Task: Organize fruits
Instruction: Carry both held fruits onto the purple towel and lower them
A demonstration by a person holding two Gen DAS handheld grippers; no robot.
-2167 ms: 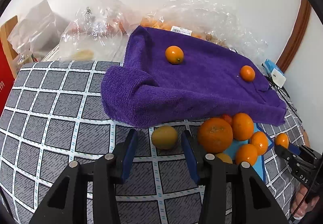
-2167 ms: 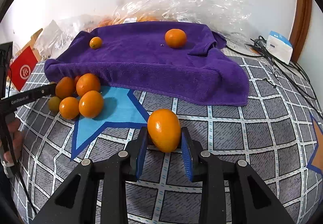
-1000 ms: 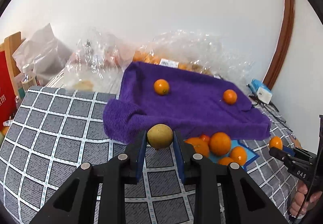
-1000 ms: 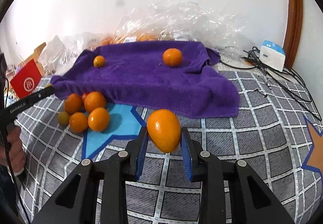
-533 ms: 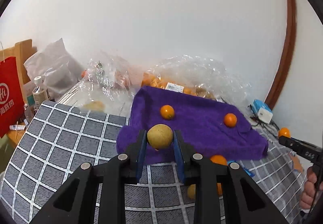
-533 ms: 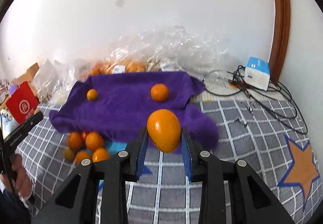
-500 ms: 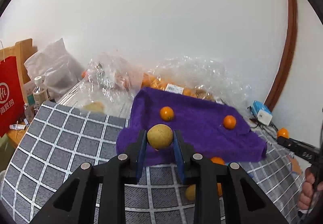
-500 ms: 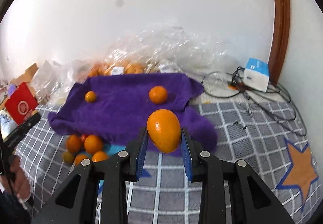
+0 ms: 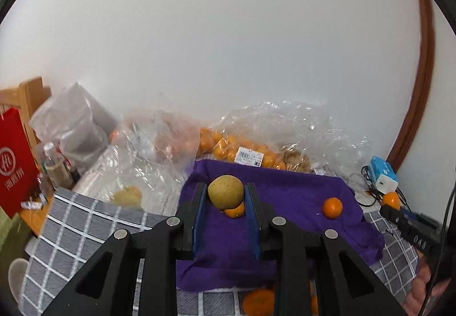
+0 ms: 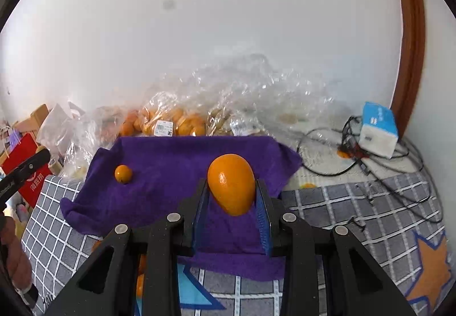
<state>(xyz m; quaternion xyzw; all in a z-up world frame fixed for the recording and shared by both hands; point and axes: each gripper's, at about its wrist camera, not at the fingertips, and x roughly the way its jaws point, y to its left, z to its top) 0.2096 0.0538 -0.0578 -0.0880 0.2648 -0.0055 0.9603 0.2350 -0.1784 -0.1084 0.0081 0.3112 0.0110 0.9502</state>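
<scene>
My left gripper (image 9: 225,196) is shut on a yellow-green round fruit (image 9: 225,195) and holds it in the air above the purple towel (image 9: 285,230). Two small oranges (image 9: 332,207) lie on the towel; one (image 9: 235,212) is partly hidden behind the held fruit. My right gripper (image 10: 231,190) is shut on a large oval orange (image 10: 231,183), raised over the purple towel (image 10: 171,173), where one small orange (image 10: 123,173) shows. Loose oranges (image 9: 258,305) lie on the checked cloth below the towel's front edge.
Clear plastic bags of oranges (image 9: 245,150) stand behind the towel against the wall. A red bag (image 9: 14,162) and bottles are at the left. A blue-white box (image 10: 377,130) and cables (image 10: 399,173) lie at the right. The right gripper's tip (image 9: 399,216) shows at the left view's right edge.
Both grippers have risen and moved forward over the purple towel, each still holding its fruit. The loose oranges have dropped toward the bottom of both views.
</scene>
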